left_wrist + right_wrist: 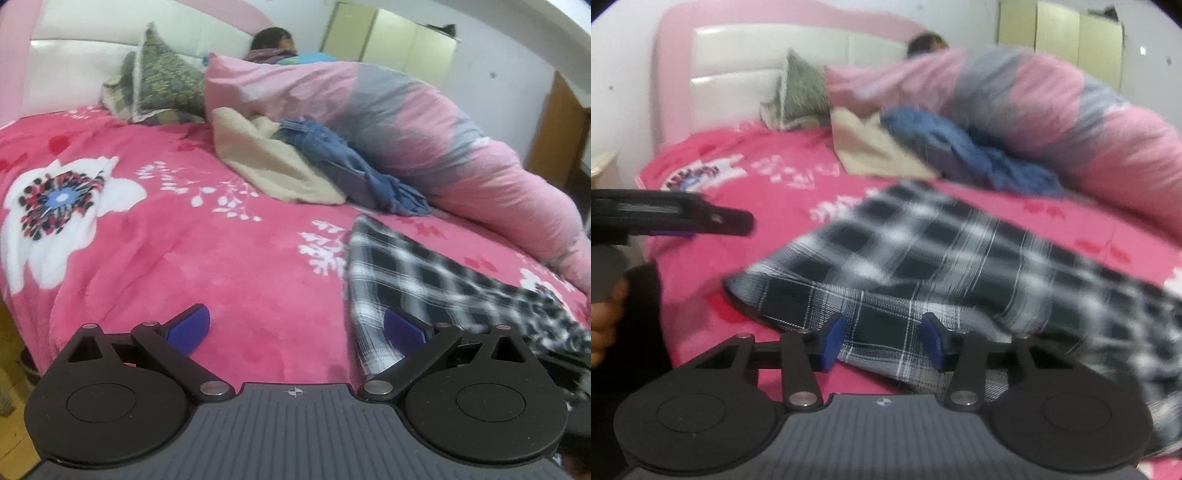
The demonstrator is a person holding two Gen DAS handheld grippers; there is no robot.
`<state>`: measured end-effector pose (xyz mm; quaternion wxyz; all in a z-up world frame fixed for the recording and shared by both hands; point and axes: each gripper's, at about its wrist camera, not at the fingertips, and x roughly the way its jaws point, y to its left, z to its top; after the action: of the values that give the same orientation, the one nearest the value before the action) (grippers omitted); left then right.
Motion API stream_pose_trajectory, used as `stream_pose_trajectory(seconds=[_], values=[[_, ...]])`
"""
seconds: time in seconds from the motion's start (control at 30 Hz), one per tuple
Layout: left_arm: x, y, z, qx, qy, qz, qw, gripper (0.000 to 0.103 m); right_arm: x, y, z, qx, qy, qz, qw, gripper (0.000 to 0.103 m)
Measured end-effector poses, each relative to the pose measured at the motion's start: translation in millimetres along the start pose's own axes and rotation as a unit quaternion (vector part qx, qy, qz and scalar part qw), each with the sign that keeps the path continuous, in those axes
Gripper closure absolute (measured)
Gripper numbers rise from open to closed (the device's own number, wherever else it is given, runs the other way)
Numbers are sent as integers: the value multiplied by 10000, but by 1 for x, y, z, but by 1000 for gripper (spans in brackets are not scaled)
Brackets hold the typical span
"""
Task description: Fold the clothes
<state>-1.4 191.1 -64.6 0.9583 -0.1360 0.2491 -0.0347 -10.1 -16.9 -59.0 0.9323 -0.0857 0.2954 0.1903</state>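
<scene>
on pink blanket (pixel 229 258) plaid shirt (pixel 923 266): hem between parted right tongs (pixel 882 341); left tongs (pixel 295 328) open beside it.

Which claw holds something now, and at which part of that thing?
The left claw is open and empty. The checked cloth lies between the right claw fingers at its near edge; whether they press it cannot be told.

From my feed the bedspread (pixel 221 258) looks like plush fleece — soft, matt, a little fuzzy. The plaid shirt (pixel 923 266) reads as thin woven cloth, flat and dull. The jeans (pixel 332 155) are coarse denim; the beige cloth (pixel 266 162) beside them looks brushed. The headboard (pixel 92 62) is padded and faintly glossy — leather-like. My gripper (pixel 882 343) is matt black plastic with shiny metal pins.
</scene>
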Motion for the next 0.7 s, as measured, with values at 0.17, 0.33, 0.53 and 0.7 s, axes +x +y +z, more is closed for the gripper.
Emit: stream_pose_trajectory(seconds=[0.17, 0.33, 0.53, 0.7], values=[[-2, -1, -4, 266, -26, -320, 9991, 1, 1, -10, 6, 326, -94, -115, 9994, 63], [-7, -8, -13, 717, -37, -686, 9951, 1, 8, -16, 8, 412, -136, -205, 9989, 64], [-5, -39, -23, 1703, -80, -869, 9815, 0, 1, -29, 14, 774, -391, -437, 9953, 64], [9, -63, -34, 2352, -72, -490, 9707, 1, -24, -45, 6, 1115, -485, -543, 9911, 63]])
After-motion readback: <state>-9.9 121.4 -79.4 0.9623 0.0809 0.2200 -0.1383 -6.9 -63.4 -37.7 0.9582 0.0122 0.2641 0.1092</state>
